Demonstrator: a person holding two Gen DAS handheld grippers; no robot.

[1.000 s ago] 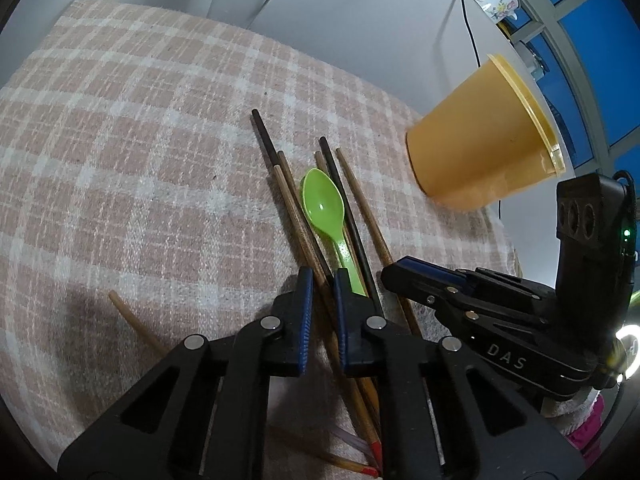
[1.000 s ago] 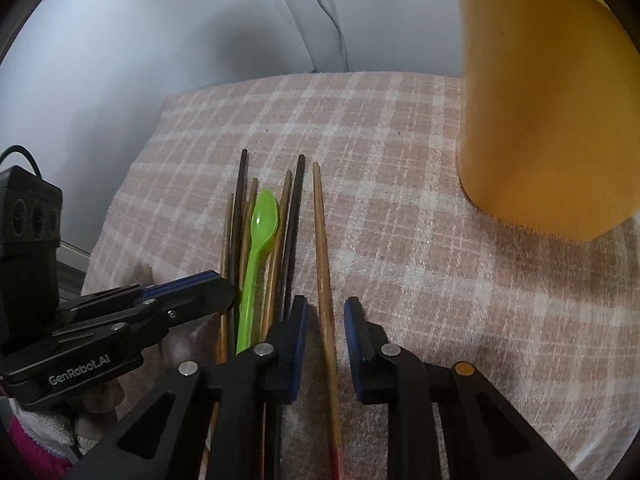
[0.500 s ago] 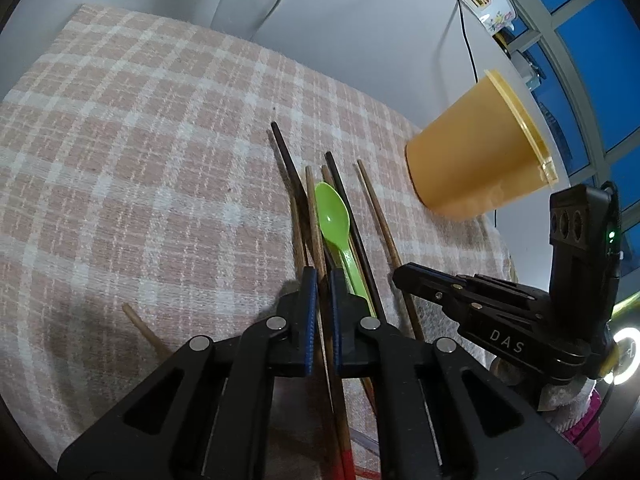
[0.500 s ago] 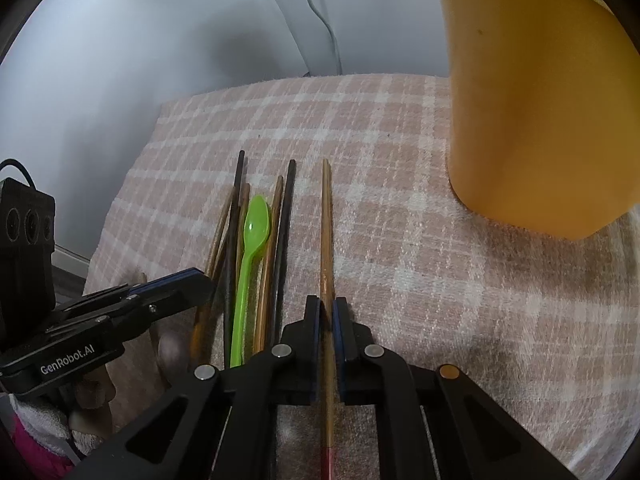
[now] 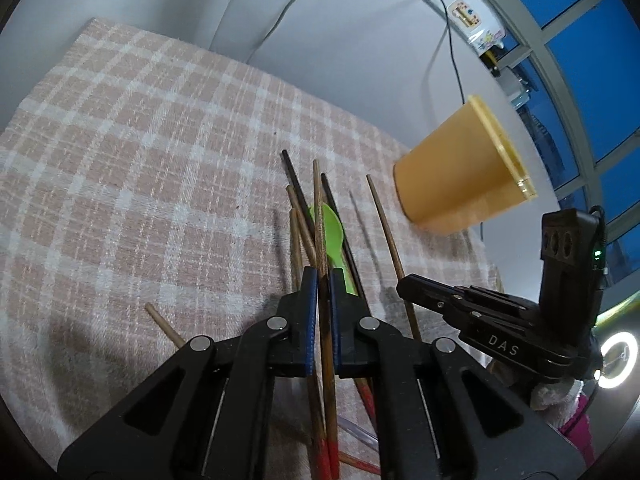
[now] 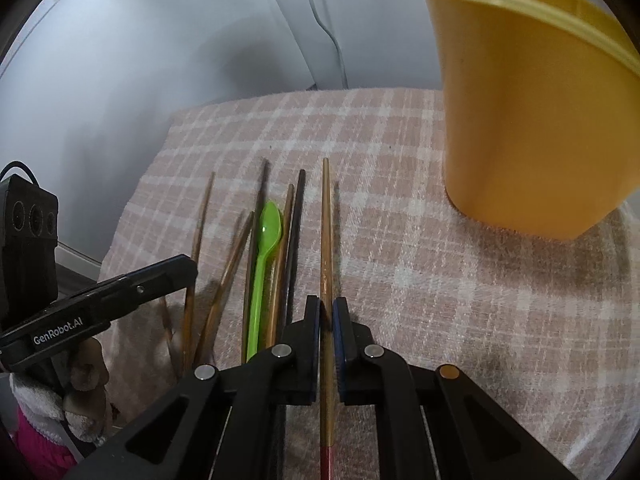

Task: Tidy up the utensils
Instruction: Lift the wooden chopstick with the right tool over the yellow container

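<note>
Both claws pinch one chopstick each: the left claw [image 5: 323, 276] over the pile beside the green spoon [image 5: 330, 232], the right claw [image 6: 326, 308] another. Carry tips-first toward the orange cup [image 6: 532, 120] at two o'clock, keeping sticks level.

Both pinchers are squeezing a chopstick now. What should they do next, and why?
Probably lift a bit and carry them toward the orange cup. The right gripper is shut on a wooden chopstick, the left gripper on another chopstick, and the cup stands open just ahead, right of the green spoon.
</note>
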